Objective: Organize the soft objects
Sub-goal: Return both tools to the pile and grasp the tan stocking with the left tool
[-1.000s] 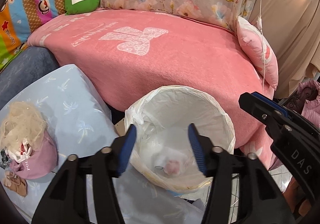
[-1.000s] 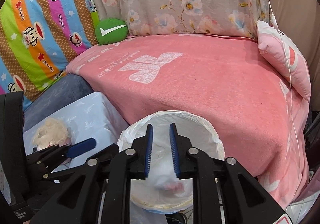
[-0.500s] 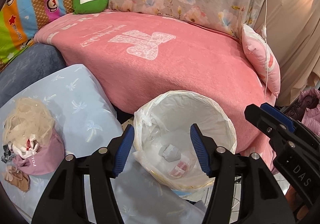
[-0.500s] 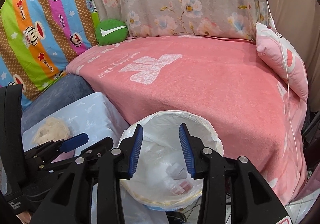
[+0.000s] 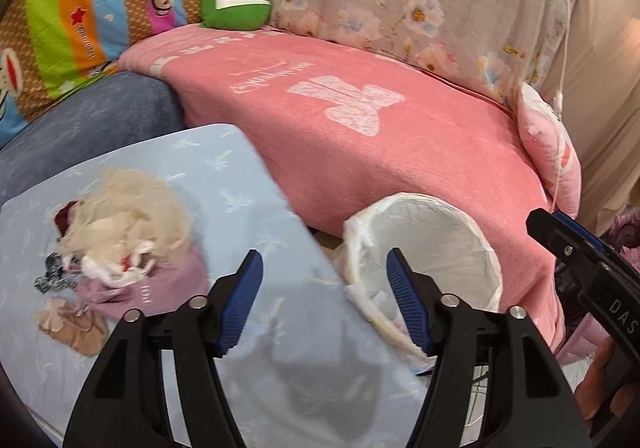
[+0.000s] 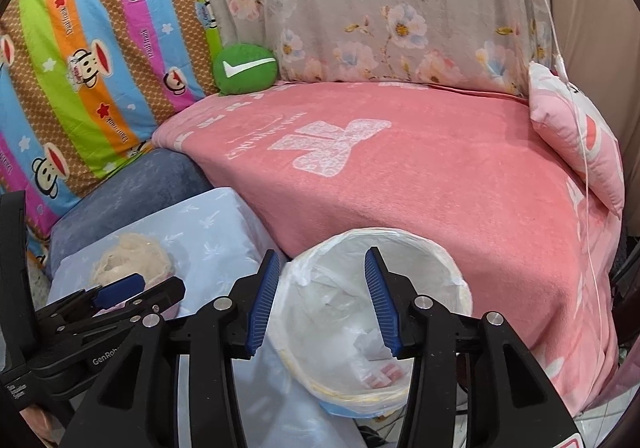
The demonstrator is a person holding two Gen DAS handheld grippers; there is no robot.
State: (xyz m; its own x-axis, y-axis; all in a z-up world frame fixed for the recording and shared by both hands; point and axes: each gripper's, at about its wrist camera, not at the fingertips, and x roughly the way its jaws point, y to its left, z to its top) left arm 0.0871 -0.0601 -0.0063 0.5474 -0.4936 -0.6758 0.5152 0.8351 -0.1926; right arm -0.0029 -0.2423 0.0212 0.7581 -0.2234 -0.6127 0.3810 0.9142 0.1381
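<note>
A small heap of soft things lies on the pale blue cloth: a frothy cream tulle piece on top, a mauve cap under it, a tan scrap just beside, and a bit of black-and-white fabric at the left edge. To the right of the cloth stands a round bin lined with a white bag, pressed up against the pink blanket; down inside it I can make out a pale crumpled piece and something pink-striped.

The left gripper hangs over the blue cloth's edge, between heap and bin, its 2 blue-padded jaws spread wide with nothing between them. The right gripper sits over the bin's mouth, jaws likewise parted and empty.

Behind, a green cushion with a white tick rests against the striped monkey-print cover, next to a flowered grey cover.
</note>
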